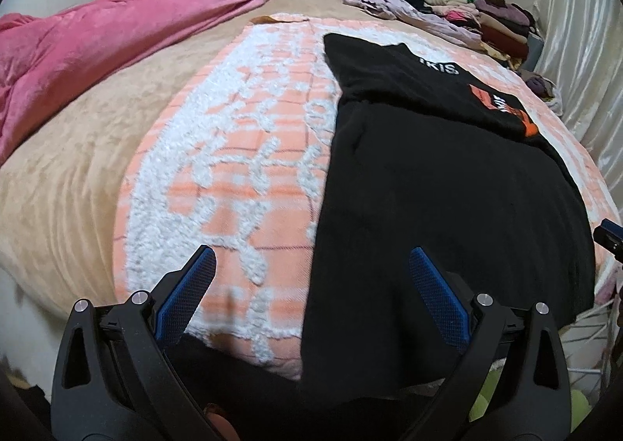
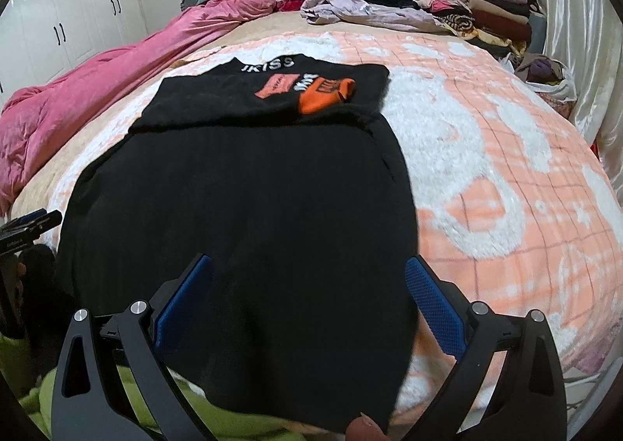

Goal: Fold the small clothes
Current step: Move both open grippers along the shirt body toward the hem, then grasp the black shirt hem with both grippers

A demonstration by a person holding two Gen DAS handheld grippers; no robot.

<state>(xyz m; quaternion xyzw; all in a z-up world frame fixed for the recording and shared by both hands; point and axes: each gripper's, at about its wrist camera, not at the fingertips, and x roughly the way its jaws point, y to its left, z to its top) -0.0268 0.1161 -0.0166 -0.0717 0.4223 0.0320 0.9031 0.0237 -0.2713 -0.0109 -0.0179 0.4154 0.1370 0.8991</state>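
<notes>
Black garment [image 2: 241, 199] lies spread on the orange-and-white blanket [image 2: 486, 153], hem draping off the near bed edge, printed top part already turned over itself. Left gripper [image 1: 311, 277] and right gripper [image 2: 309, 277] both hover agape, empty, at that hem. Risk: pinching one layer only, or snagging blanket fluff, skews the fold. Hem corners sit hidden below both views

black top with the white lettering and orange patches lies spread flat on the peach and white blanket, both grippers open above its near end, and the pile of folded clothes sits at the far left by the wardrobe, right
Not quite. The pile of folded clothes sits at the far right by the shiny curtain, as the right wrist view shows. The rest holds: the black top with white lettering and orange patches lies flat on the peach and white blanket, with the left gripper and right gripper open.
</notes>
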